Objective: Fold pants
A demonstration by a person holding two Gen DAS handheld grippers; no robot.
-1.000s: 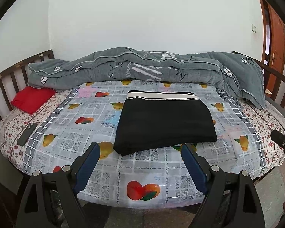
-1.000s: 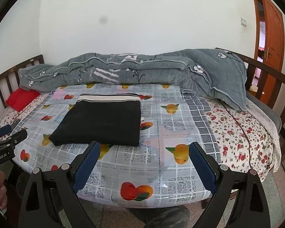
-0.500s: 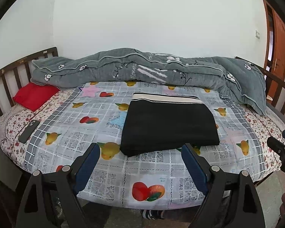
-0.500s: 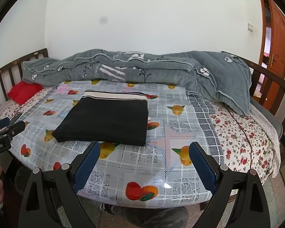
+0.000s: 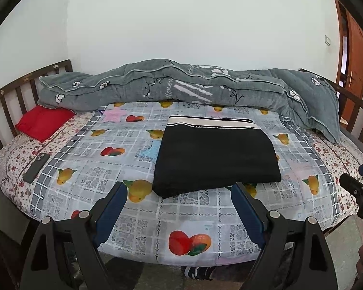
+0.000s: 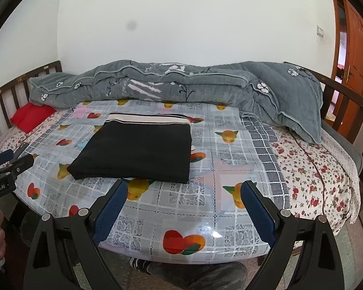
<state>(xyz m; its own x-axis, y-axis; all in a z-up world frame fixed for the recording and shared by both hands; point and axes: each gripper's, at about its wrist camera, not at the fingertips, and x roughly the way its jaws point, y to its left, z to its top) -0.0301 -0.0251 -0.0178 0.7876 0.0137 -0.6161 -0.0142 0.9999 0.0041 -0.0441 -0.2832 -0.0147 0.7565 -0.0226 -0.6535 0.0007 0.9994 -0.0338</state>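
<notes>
The black pants (image 5: pixel 215 157) lie folded into a neat rectangle on the fruit-print sheet (image 5: pixel 138 166) of the bed, with the white striped waistband at the far edge. They also show in the right wrist view (image 6: pixel 138 149). My left gripper (image 5: pixel 179 191) is open and empty, held back from the bed's near edge, short of the pants. My right gripper (image 6: pixel 184 189) is open and empty, also off the near edge, to the right of the pants. Each gripper shows at the edge of the other's view.
A grey quilt (image 5: pixel 181 89) lies bunched along the far side. A red pillow (image 5: pixel 43 122) and a dark phone (image 5: pixel 36 166) lie at the left. Wooden rails (image 6: pixel 346 101) bound both ends. A door (image 6: pixel 353 55) stands at the right. A striped shoe (image 5: pixel 198 271) is on the floor.
Both grippers have pulled back and risen slightly from the bed, jaws unchanged. The folded pants have not moved.
</notes>
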